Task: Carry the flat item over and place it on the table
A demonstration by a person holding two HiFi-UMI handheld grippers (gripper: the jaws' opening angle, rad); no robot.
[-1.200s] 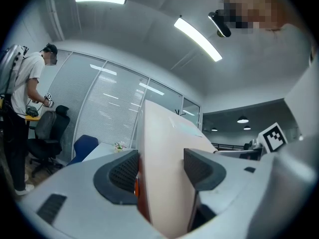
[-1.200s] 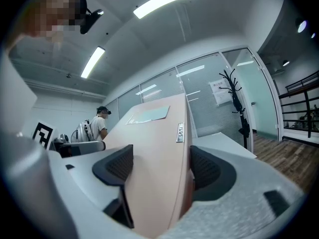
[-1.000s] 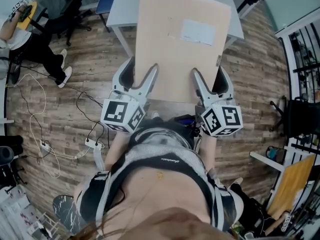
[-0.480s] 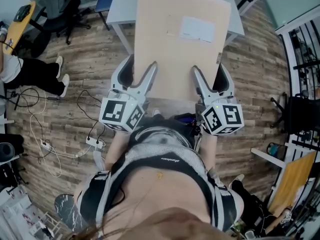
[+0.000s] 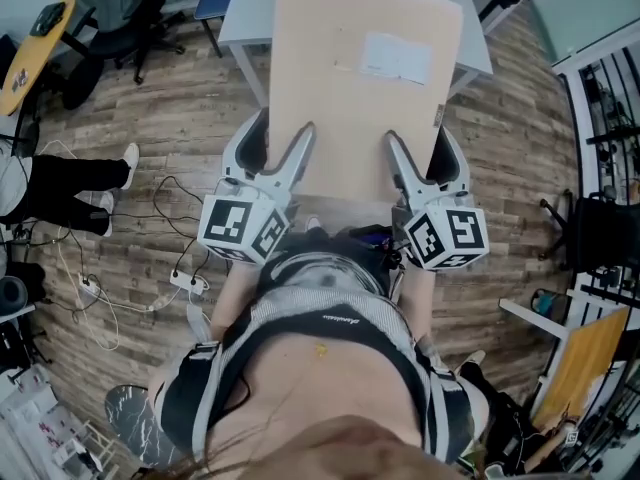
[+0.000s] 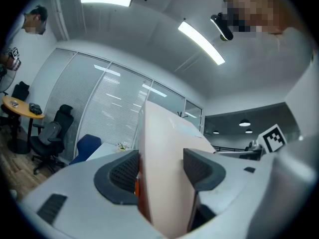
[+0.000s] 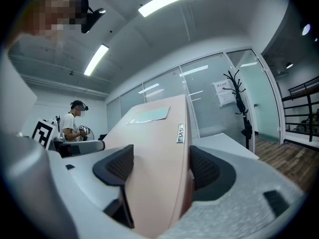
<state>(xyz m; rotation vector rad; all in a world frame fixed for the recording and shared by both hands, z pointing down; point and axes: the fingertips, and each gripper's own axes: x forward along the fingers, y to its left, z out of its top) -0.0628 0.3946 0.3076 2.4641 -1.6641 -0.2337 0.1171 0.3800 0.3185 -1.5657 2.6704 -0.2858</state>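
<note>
Inching slightly farther over the table (image 5: 240,8) than a second ago, pinching the flat board (image 5: 360,98) tightly in both left gripper (image 5: 280,131) and right gripper (image 5: 417,136).

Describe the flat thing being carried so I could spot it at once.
Look just in front of the grey table, where the left gripper and right gripper each clamp one near corner of a large flat board. Its pale beige face, with a white label near the far end, stands out from the plank floor.
</note>
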